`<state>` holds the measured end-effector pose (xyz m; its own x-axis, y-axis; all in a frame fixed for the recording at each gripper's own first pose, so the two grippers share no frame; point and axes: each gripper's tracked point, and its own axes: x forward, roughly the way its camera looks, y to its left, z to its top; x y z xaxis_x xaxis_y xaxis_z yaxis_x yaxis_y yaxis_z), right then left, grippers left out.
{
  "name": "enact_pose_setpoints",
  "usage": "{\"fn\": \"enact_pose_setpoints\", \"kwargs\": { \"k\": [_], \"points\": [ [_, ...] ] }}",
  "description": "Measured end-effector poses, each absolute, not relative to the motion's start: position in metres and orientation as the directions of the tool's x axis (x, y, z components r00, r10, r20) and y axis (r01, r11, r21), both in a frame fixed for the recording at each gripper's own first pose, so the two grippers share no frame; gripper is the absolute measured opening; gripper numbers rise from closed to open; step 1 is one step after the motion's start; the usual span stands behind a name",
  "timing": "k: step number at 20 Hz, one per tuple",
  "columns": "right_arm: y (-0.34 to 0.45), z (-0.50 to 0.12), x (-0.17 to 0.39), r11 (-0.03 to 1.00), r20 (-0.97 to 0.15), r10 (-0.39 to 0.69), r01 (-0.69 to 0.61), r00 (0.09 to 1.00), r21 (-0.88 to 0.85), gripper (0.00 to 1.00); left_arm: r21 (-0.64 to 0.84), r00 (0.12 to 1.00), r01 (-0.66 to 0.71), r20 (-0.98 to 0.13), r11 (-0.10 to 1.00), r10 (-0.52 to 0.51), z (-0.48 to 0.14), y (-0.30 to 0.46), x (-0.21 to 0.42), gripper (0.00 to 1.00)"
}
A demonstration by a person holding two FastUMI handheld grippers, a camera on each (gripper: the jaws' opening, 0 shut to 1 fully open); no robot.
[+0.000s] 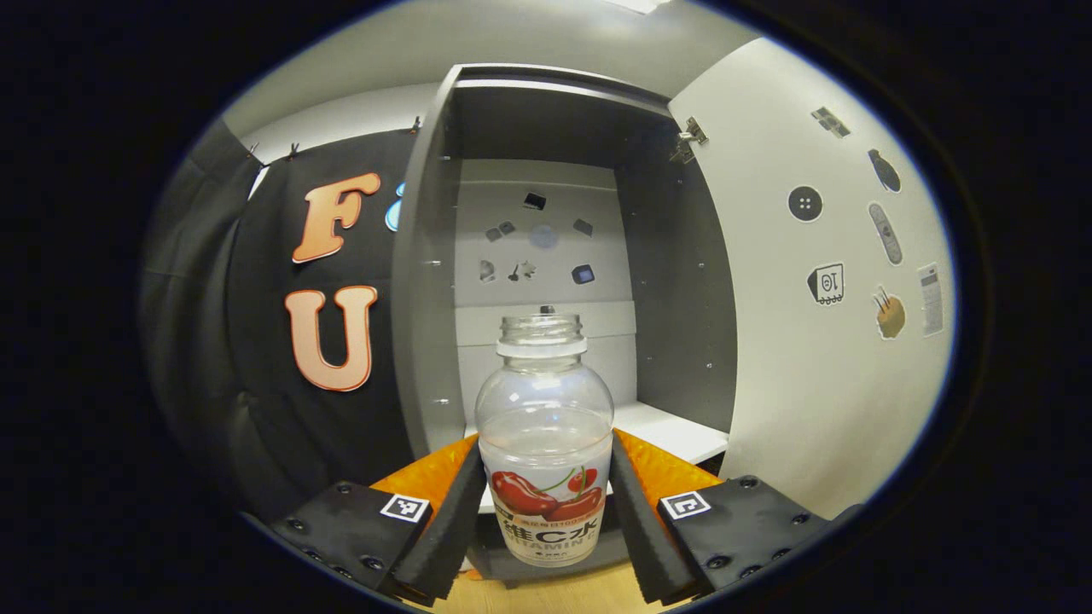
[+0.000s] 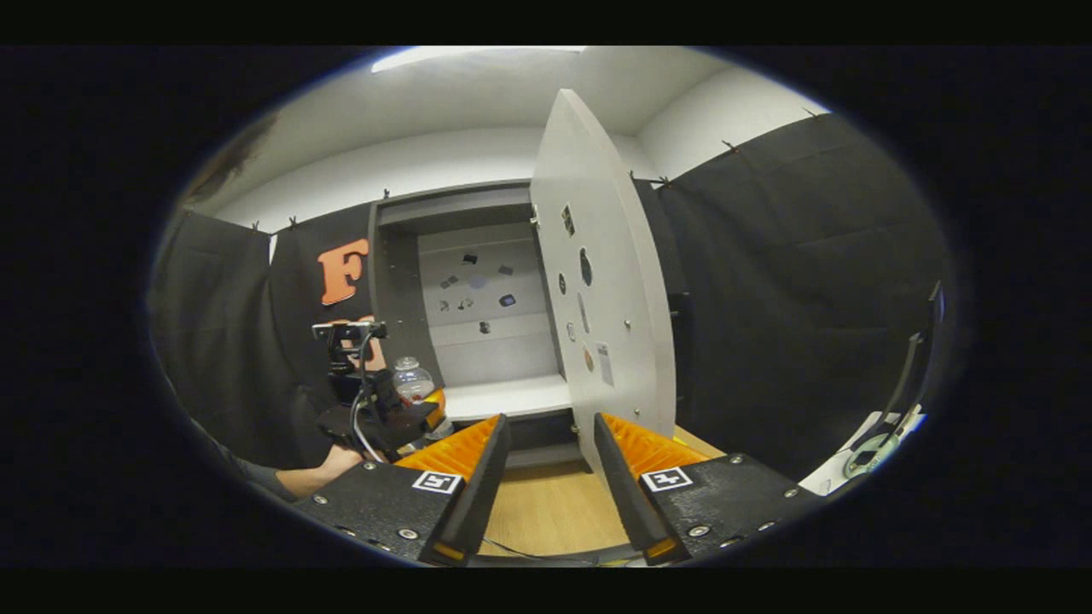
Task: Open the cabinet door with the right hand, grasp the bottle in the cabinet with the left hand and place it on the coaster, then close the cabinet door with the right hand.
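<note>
A clear, capless bottle (image 1: 546,443) with a red-fruit label stands upright between the foam pads of my left gripper (image 1: 544,503), which is shut on its lower body. It is just in front of the open grey cabinet (image 1: 678,290) and its white shelf (image 1: 674,431). The white cabinet door (image 1: 819,341) stands swung out to the right. In the right gripper view, my right gripper (image 2: 550,426) is open with nothing between its fingers, and the door (image 2: 606,281) stands edge-on just beyond its right finger. Farther left there, the left gripper (image 2: 388,418) holds the bottle (image 2: 412,381).
A wooden tabletop (image 2: 546,507) lies under the cabinet and grippers. Small stickers dot the cabinet's back panel (image 1: 542,239) and the door's inner face. Some white items with a round ring (image 2: 870,448) lie at the far right of the right gripper view. A sleeve and hand (image 2: 324,465) hold the left gripper.
</note>
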<state>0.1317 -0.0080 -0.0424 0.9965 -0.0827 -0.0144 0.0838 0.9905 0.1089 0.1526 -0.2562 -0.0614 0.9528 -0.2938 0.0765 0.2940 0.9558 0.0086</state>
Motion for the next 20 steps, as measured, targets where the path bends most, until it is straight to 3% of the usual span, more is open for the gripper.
{"fn": "enact_pose_setpoints", "kwargs": {
  "k": [1, 3, 4, 5, 6, 7, 13, 20],
  "points": [
    [-0.007, -0.045, 0.130, 0.991, -0.022, -0.070, 0.072, 0.997, 0.110, 0.62, -0.004, 0.956, 0.288, 0.056, 0.958, -0.287, -0.073, -0.247, 0.143, 0.82],
    [-0.005, -0.050, 0.124, 0.993, -0.033, -0.049, 0.052, 0.998, 0.106, 0.62, -0.004, 0.964, 0.267, 0.008, 0.964, -0.267, -0.108, -0.227, 0.122, 0.85],
    [-0.004, -0.053, 0.124, 0.993, -0.042, -0.036, 0.041, 0.998, 0.107, 0.58, 0.004, 0.967, 0.256, -0.005, 0.967, -0.256, -0.123, -0.218, 0.113, 0.84],
    [-0.001, -0.056, 0.123, 0.994, -0.051, -0.023, 0.028, 0.998, 0.108, 0.62, 0.015, 0.969, 0.247, -0.018, 0.969, -0.247, -0.140, -0.210, 0.106, 0.82],
    [0.000, -0.062, 0.121, 0.994, -0.074, -0.014, 0.022, 0.997, 0.103, 0.58, 0.021, 0.971, 0.236, -0.034, 0.972, -0.235, -0.159, -0.203, 0.098, 0.84],
    [0.002, -0.068, 0.119, 0.995, -0.090, -0.007, 0.015, 0.996, 0.096, 0.63, 0.013, 0.974, 0.224, -0.040, 0.975, -0.223, -0.175, -0.198, 0.090, 0.83],
    [0.032, -0.101, 0.123, 0.989, -0.154, 0.086, -0.066, 0.984, 0.135, 0.63, 0.044, 0.985, 0.172, -0.039, 0.984, -0.170, -0.238, -0.167, 0.067, 0.84],
    [0.044, -0.127, 0.122, 0.990, -0.224, 0.110, -0.087, 0.968, 0.109, 0.63, 0.050, 0.985, 0.165, -0.064, 0.985, -0.162, -0.290, -0.158, 0.054, 0.84]
  ]
}}
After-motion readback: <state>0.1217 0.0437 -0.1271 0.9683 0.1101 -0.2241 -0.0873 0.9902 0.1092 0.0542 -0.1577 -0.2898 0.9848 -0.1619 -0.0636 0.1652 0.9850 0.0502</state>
